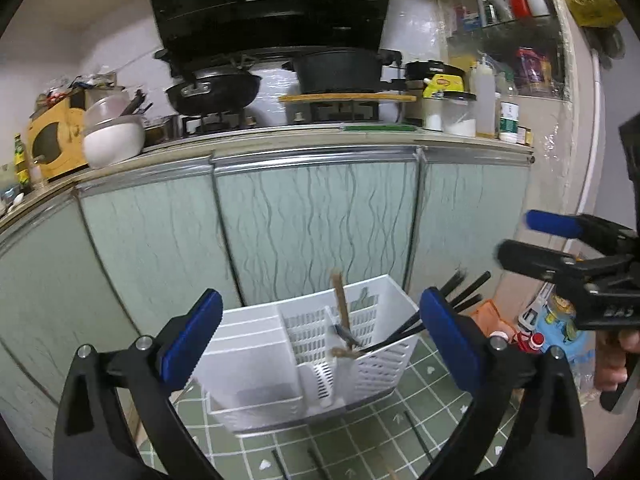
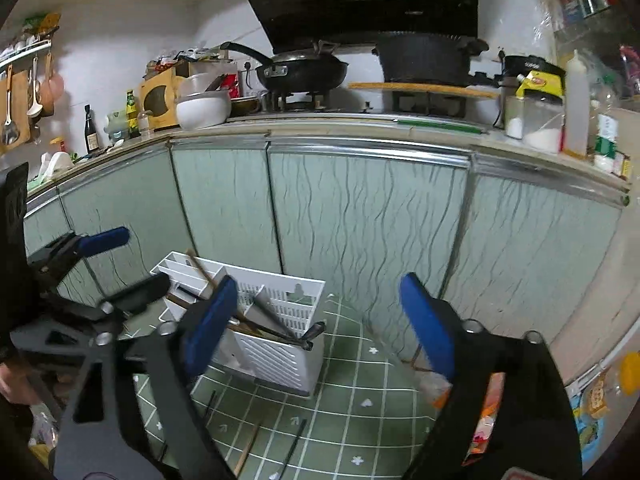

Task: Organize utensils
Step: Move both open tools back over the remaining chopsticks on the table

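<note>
**Both claws spread wide above the utensil holder**

Claws are seen fully spread and nothing is gripped: the left claw [image 1: 320,336] is held over the white utensil holder [image 1: 280,360], and the right claw [image 2: 316,320] is held just to its right. Each claw is also caught at the edge of the other's view.

The holder is stood on a green tiled mat [image 2: 360,400] on the floor, close in front of pale green cabinet doors [image 1: 312,216]. Black chopsticks [image 1: 400,332] and a wooden-handled utensil [image 1: 340,300] are leaned inside its slotted compartments. More chopsticks [image 2: 294,446] are left loose on the mat in front of the holder.

Above the cabinets, a surface [image 2: 360,120] is loaded with a frying pan [image 2: 304,72], a dark pot [image 2: 424,60], a white bowl [image 2: 200,110] and jars [image 2: 536,124].
</note>
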A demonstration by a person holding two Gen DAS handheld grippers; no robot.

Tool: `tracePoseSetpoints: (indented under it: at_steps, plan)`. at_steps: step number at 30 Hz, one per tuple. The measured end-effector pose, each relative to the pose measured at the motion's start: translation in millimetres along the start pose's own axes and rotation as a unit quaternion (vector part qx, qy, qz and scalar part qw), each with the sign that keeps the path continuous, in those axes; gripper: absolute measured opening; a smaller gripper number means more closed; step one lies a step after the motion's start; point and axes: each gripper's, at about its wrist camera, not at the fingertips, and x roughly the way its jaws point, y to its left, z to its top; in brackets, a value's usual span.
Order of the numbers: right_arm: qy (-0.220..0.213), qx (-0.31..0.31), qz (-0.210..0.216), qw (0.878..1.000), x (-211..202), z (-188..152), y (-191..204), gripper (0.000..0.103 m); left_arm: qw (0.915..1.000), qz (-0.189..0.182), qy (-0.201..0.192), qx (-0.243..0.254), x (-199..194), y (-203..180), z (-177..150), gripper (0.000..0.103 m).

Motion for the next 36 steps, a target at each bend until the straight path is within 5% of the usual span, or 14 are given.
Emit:
tracePoseSetpoints:
  at_steps: [20, 36]
  plan:
    - [-0.005, -0.002, -0.015, 1.0, -108.5, -51.7, 12.3, 0.095, 0.9999, 0.008, 0.002, -0.008, -112.4, -5.8, -53.0, 0.098]
    - [0.006, -0.027, -0.013, 1.0, -145.5, -90.1, 39.8, 0.095, 0.9996, 0.008, -0.002, -0.028, -164.8, -12.6, -90.1, 0.098]
